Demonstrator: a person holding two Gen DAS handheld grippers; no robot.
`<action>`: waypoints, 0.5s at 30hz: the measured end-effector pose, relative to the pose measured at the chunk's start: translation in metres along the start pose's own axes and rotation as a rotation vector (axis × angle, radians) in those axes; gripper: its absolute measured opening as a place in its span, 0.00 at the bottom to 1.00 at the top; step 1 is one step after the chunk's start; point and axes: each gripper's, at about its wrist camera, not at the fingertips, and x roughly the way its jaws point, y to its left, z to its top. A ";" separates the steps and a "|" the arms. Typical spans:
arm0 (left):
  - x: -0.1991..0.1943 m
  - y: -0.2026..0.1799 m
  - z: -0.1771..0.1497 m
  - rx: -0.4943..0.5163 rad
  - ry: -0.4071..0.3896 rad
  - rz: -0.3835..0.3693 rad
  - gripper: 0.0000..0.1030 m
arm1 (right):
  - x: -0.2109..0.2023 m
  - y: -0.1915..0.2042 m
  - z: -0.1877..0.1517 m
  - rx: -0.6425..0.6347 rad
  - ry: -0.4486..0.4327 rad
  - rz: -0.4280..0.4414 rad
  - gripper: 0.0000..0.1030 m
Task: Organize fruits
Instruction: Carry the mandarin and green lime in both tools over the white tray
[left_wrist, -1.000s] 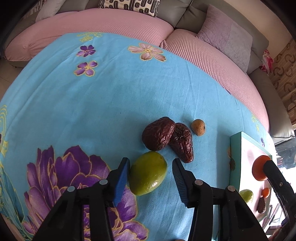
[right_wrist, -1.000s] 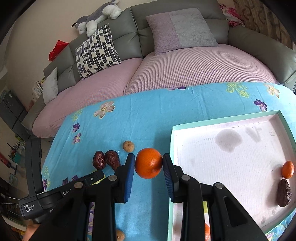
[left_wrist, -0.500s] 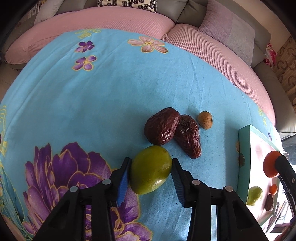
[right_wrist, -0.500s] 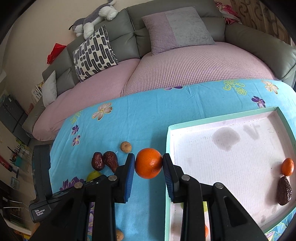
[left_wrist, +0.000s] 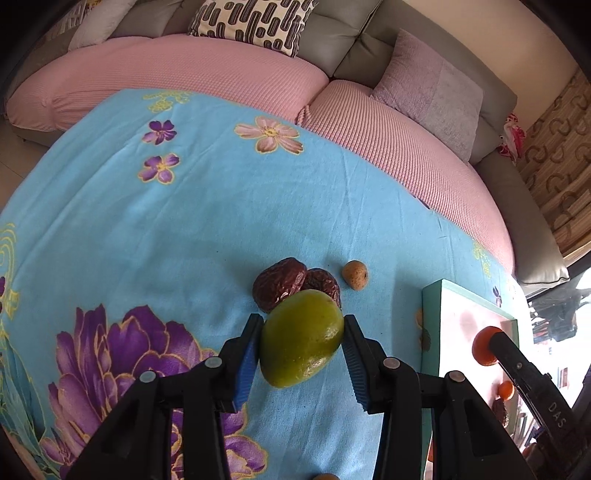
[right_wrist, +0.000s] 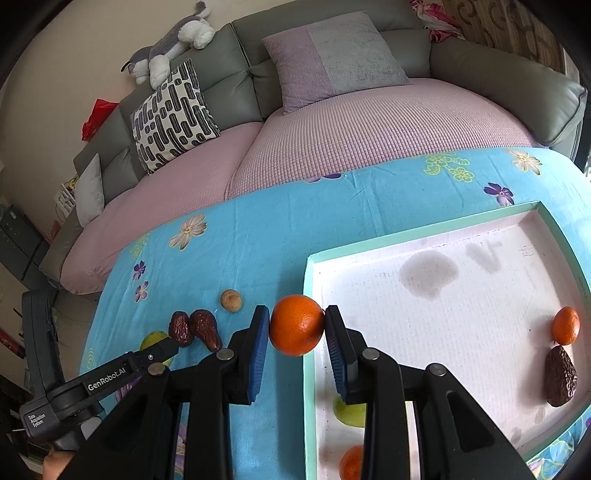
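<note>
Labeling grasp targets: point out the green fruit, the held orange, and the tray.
green fruit (left_wrist: 301, 338), left wrist view, middle of skin
orange (right_wrist: 296, 325), right wrist view, centre
tray (right_wrist: 309, 295), right wrist view, left rim

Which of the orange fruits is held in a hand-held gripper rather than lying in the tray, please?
The large orange, clamped in the right hand-held gripper at the tray's left edge. The two smaller ones lie inside the tray.

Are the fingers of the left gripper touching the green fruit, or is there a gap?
Touching. In the left wrist view both blue fingers of the left gripper press against the sides of the green fruit, with no gap visible.
</note>
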 end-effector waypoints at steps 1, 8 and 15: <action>-0.003 -0.002 0.000 0.005 -0.005 -0.004 0.44 | -0.001 -0.004 0.001 0.004 -0.006 -0.019 0.31; -0.013 -0.025 0.000 0.047 -0.025 -0.027 0.44 | -0.015 -0.057 0.007 0.100 -0.037 -0.164 0.31; -0.018 -0.060 -0.009 0.138 -0.027 -0.075 0.44 | -0.041 -0.118 0.008 0.224 -0.072 -0.273 0.31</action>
